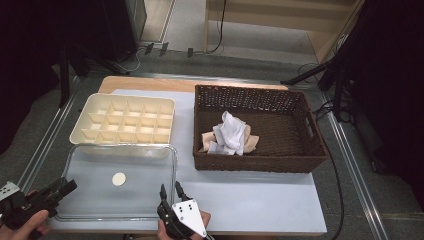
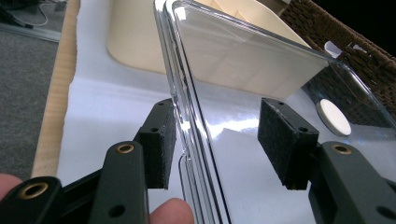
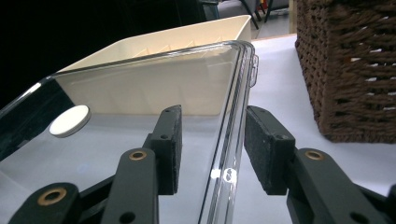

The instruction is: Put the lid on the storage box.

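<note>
While a person's two hand-held grippers straddle opposite edges of a clear plastic lid (image 1: 117, 182) lying flat at the near left of the table (image 1: 260, 200), the work in hand looks to be taking hold of that lid from both sides. The left gripper (image 1: 67, 186) comes in at the lid's left rim, and in the left gripper view its jaws stand partly open with the rim running up between them: one pad (image 2: 161, 142) sits against or just beside the outer edge, the other pad (image 2: 285, 140) is well off the plastic, so nothing is clamped. The right gripper (image 1: 170, 191) meets the lid's right rim near its front corner; in the right gripper view its jaws are likewise about half open, a pad (image 3: 170, 147) on the inner side and a pad (image 3: 266, 149) on the outer side, both clear of the rim. A small white disc (image 1: 119, 178) lies on or under the lid. Just behind it sits a cream divided tray (image 1: 125, 120), and to the right a brown wicker basket (image 1: 260, 157) holds crumpled white and beige cloths (image 1: 231, 134). By this reading the grasp is not yet made; the next move calls for both pairs of jaws to close squarely on the thin, slippery rim together, so the lid lifts level.
</note>
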{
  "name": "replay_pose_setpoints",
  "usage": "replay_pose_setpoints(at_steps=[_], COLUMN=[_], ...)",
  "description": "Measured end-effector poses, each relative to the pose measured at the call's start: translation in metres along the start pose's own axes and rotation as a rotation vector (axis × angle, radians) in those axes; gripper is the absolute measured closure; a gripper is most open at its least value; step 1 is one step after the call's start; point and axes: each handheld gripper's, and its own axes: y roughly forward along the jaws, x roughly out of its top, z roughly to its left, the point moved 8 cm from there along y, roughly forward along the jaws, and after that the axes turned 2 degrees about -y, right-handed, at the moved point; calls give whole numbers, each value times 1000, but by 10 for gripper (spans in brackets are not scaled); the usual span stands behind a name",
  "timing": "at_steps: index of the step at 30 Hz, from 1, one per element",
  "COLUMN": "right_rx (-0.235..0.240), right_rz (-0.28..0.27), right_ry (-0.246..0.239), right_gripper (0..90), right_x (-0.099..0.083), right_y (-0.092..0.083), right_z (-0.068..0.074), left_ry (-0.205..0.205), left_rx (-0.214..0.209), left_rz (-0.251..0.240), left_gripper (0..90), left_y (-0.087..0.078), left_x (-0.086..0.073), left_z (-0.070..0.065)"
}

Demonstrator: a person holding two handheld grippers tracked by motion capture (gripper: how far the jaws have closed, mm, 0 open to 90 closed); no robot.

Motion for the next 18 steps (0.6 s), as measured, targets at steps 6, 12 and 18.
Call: replay_pose_setpoints(at_steps=[6,12,18], right_rx=[-1,-12,-10], right_rz=[9,43,107], right_ry=[0,-1,19], right_gripper=[579,577,581], right_x=[-9,-23,-34], right_y=[-5,-5,2], right_z=[6,6,4], left_ry=[4,-8,-23], left_rx=[8,18,31], left_rz=[0,17,51], left_gripper=[485,483,473], left_y=[-6,-5,2], left_x=[-7,-18,-25], left_z=[3,9,18])
